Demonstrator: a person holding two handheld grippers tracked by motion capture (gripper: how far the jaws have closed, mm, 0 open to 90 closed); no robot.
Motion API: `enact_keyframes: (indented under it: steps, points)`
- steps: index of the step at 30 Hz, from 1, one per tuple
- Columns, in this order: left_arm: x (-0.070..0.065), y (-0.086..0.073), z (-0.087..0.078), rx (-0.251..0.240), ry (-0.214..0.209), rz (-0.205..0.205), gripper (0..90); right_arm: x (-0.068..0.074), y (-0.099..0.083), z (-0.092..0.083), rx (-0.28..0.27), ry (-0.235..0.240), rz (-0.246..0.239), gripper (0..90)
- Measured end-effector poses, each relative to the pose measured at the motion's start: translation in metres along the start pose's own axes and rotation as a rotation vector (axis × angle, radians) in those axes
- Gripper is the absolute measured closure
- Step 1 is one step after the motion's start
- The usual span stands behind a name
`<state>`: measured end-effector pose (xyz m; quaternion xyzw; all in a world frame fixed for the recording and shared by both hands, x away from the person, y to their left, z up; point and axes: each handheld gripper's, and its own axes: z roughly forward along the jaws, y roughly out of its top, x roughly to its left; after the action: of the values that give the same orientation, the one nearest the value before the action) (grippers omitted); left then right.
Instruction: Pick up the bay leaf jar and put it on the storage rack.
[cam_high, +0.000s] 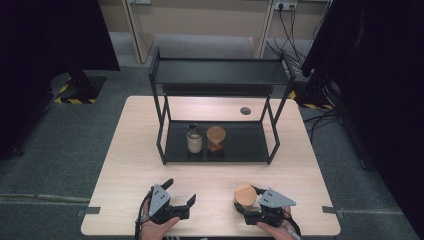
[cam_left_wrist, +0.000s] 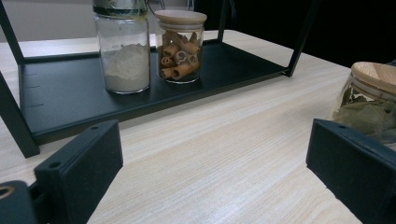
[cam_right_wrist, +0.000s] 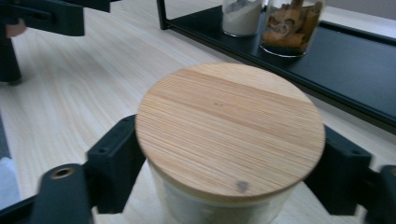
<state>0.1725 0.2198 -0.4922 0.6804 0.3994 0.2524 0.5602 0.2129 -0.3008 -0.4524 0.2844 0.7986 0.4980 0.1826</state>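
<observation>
A glass jar of green leaves with a round wooden lid (cam_high: 245, 194) (cam_right_wrist: 229, 126) is near the table's front edge, right of centre. My right gripper (cam_high: 247, 207) (cam_right_wrist: 229, 163) is shut on it, one black jaw pressed to each side under the lid. The same jar (cam_left_wrist: 373, 100) appears at the right of the left gripper view. My left gripper (cam_high: 181, 191) (cam_left_wrist: 210, 172) is open at the front left over bare wood, nothing between its jaws. The lid hides the jar's base, so whether it rests on the table is unclear.
A black two-tier rack (cam_high: 220, 72) stands mid-table. Its lower shelf (cam_high: 250, 142) holds a jar of white powder (cam_high: 194, 139) (cam_left_wrist: 123, 56) and a jar of cinnamon sticks (cam_high: 216, 137) (cam_left_wrist: 180, 46), with bare room to their right. A cable hole (cam_high: 245, 110) is behind.
</observation>
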Motion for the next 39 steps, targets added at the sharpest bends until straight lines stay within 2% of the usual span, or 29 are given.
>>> enact_keyframes:
  steps: [7, 17, 22, 29, 39]
  points:
    - [0.000, 0.000, 0.000, -0.002, 0.002, 0.000, 2.9, -0.003, 0.001, -0.002, -0.009, 0.008, 0.011, 25.7]
    - [0.000, 0.000, 0.001, 0.005, 0.000, -0.001, 2.9, -0.005, 0.012, -0.008, -0.037, -0.015, -0.010, 25.7]
    - [0.000, 0.000, 0.001, 0.006, 0.001, -0.005, 2.9, -0.007, 0.021, -0.005, -0.034, -0.017, -0.022, 25.7]
    - [0.001, 0.000, 0.001, 0.006, 0.006, -0.007, 2.9, -0.016, 0.028, 0.001, -0.022, -0.016, -0.005, 25.7]
    - [0.001, 0.000, 0.001, 0.006, 0.004, -0.007, 2.9, -0.024, 0.040, 0.007, -0.028, -0.042, 0.003, 25.7]
